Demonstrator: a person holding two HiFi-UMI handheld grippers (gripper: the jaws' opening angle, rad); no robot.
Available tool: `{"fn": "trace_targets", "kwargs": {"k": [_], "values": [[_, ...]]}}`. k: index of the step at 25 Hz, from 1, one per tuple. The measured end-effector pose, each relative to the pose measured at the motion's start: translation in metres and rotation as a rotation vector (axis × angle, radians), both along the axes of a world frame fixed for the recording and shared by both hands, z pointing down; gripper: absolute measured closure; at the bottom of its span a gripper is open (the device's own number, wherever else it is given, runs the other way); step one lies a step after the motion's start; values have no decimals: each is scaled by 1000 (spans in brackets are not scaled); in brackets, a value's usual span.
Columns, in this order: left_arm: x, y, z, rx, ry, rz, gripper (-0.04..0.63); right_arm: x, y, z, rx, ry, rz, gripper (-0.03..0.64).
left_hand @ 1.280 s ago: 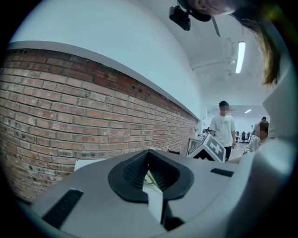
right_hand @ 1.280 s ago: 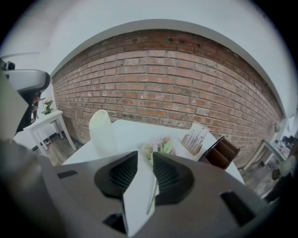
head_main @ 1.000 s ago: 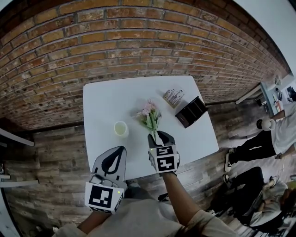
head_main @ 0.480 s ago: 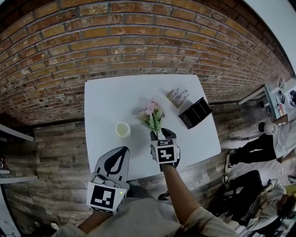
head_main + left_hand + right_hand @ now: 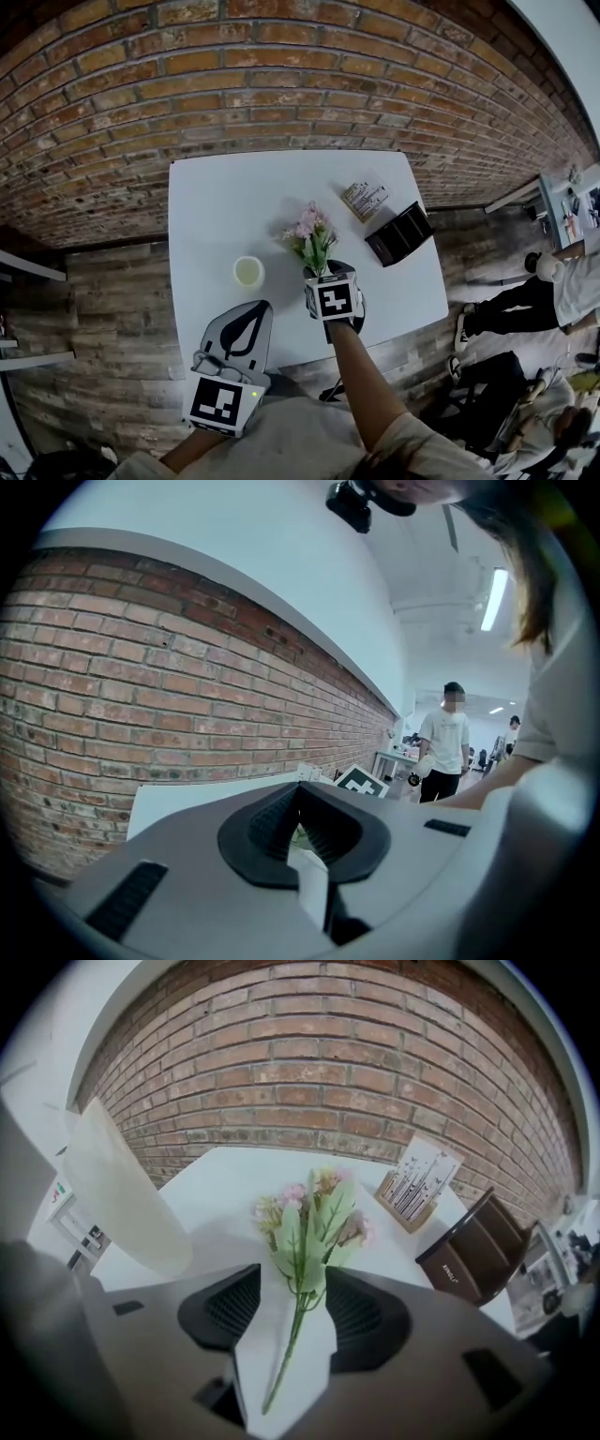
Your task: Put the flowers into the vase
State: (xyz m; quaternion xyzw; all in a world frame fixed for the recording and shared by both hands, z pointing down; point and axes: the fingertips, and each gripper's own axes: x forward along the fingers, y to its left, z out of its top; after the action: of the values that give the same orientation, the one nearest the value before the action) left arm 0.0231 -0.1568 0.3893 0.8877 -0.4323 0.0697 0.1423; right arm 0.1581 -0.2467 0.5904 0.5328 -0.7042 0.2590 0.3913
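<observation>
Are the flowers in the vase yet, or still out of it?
Out. The flowers lie on the white table; the vase stands apart from them, with no stems in it.

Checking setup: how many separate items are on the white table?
4: vase left, flowers in the middle, card box back right, black holder by the right edge.

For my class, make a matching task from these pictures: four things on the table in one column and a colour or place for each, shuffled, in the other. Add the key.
Things
1. flowers
2. vase
3. desk organiser
4. card stand

Descriptions
A. dark brown, farthest right in the head view
B. pale cream, farthest left of the four
C. pink blooms, green leaves
D. light, printed with thin dark twigs

Pairs: 1-C, 2-B, 3-A, 4-D
</observation>
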Motion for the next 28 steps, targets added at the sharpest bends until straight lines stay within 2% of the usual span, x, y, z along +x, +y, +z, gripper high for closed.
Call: {"fn": "trace_targets", "kwargs": {"k": [10,21,28], "values": [[8,-11,1,-11,17,10,588,10,-13,18,-75,6,37,400],[1,-17,1,-18,38,-9,588,12,-17,49,-239,0,44,391],[-6,-14,2,-24,39,-11,588,11,-20,60,-288,-2,28,394]]}}
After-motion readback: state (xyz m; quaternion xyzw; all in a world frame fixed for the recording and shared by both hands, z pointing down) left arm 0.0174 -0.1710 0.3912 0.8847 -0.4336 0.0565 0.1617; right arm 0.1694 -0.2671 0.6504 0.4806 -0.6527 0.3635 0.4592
